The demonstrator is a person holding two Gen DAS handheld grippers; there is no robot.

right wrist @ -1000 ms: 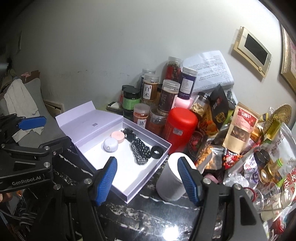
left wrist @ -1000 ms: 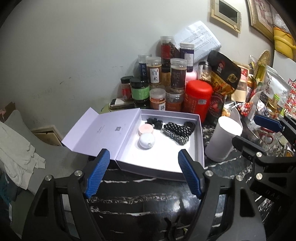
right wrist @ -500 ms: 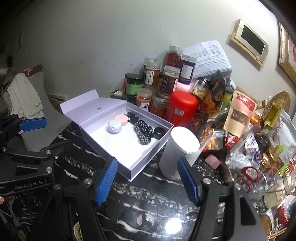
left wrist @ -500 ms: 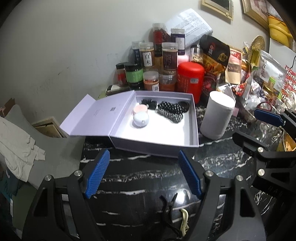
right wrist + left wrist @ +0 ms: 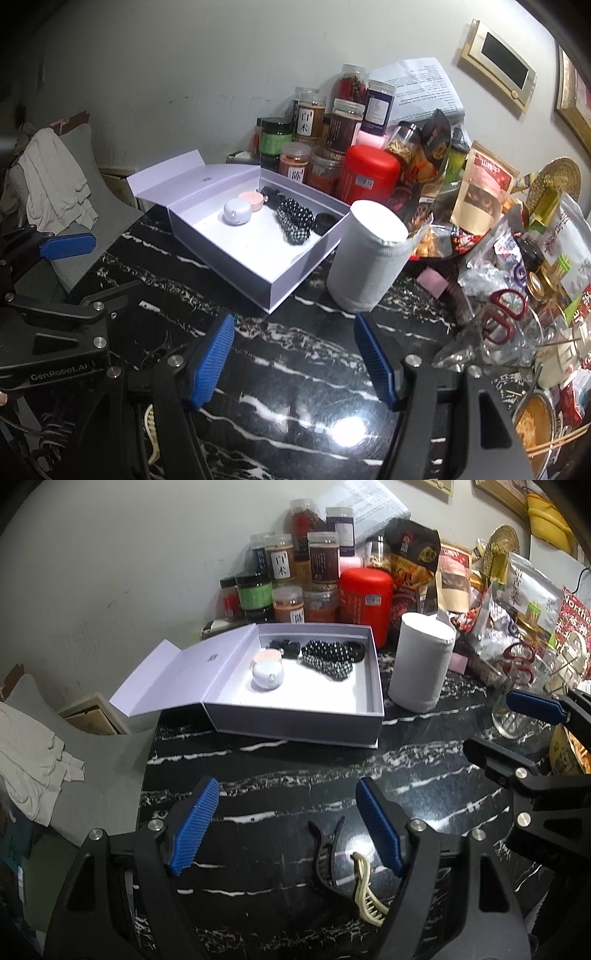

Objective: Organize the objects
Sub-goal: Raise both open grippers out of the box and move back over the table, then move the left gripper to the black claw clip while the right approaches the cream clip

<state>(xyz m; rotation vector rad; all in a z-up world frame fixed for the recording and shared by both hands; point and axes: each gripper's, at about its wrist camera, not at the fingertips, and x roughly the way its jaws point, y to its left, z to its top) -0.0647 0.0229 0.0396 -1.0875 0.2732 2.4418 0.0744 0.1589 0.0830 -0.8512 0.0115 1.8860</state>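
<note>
Black and cream hair clips (image 5: pixel 345 877) lie at six o'clock between the apart, empty jaws of the left gripper (image 5: pixel 286 829), box (image 5: pixel 295 722) at twelve o'clock, while the right gripper (image 5: pixel 293 360), also apart, risks colliding.

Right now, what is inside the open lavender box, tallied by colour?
White round case: 1
Pink round case: 1
Black-and-white dotted scrunchie: 1
Plain black hair accessories, one bow clip and one ring tie: 2
Total: 5 in the lavender cardboard box
</note>
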